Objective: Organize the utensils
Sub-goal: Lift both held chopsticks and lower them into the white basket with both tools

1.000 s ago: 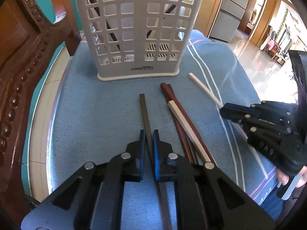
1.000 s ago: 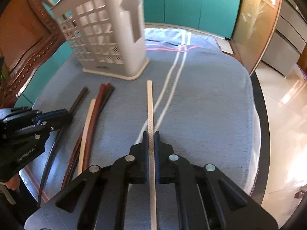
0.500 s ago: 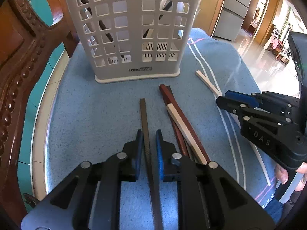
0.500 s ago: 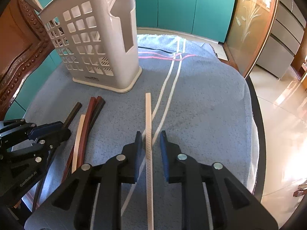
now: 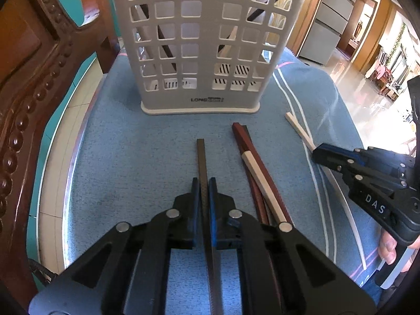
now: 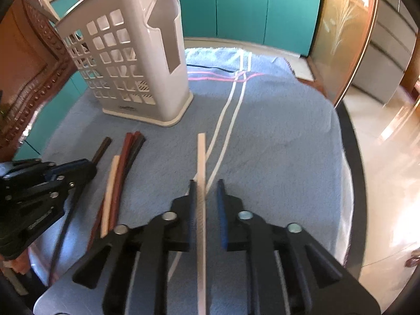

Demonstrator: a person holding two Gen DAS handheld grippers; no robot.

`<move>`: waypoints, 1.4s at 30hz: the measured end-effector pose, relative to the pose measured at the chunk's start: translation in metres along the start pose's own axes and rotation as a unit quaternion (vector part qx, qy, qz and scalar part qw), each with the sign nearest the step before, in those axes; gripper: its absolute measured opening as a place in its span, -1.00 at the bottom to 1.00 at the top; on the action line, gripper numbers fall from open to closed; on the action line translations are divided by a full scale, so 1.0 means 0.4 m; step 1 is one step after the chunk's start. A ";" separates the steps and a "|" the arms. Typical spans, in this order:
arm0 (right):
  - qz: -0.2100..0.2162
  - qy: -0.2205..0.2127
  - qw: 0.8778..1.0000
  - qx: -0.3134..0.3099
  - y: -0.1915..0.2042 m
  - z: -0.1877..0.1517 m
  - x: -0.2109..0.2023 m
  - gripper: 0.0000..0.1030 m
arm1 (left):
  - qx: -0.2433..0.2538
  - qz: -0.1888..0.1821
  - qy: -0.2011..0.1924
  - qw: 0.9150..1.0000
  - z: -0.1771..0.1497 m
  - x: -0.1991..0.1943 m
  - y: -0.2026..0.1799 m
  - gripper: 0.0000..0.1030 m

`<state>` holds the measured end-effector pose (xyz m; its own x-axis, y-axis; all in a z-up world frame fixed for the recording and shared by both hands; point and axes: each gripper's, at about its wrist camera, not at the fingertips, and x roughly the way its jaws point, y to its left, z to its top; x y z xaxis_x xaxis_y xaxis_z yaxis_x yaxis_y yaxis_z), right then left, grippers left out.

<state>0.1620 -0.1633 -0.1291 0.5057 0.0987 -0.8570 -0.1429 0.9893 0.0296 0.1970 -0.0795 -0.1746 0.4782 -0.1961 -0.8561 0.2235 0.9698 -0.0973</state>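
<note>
The left gripper [image 5: 204, 183] pinches the dark chopstick [image 5: 201, 155] lying flat on the blue towel [image 5: 126, 157], the right gripper [image 6: 206, 187] is spread around the white chopstick [image 6: 201, 157], so squeeze tight, lift slowly, and drop each into the white basket [image 5: 202, 39].

Two low, close fisheye views, each looking forward along its own gripper's fingers over a blue towel [image 5: 126, 157]. The left wrist view faces the white slotted utensil basket [image 5: 207, 44] square on. The right wrist view sees its corner [image 6: 136, 60] from the right. Both share the basket, towel and loose chopsticks [image 6: 115, 183], and each shows the other gripper.
</note>
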 end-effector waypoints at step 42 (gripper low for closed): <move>0.165 -0.349 0.921 0.058 -0.047 0.389 -0.610 -0.87 | -0.005 0.039 -0.344 0.938 0.308 -0.678 0.002 -0.86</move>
<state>0.1735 -0.1892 0.1595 0.8802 0.4015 -0.2531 -0.3161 0.8937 0.3183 0.1722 -0.0434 0.1201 0.9289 -0.1682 -0.3300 0.1585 0.9858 -0.0564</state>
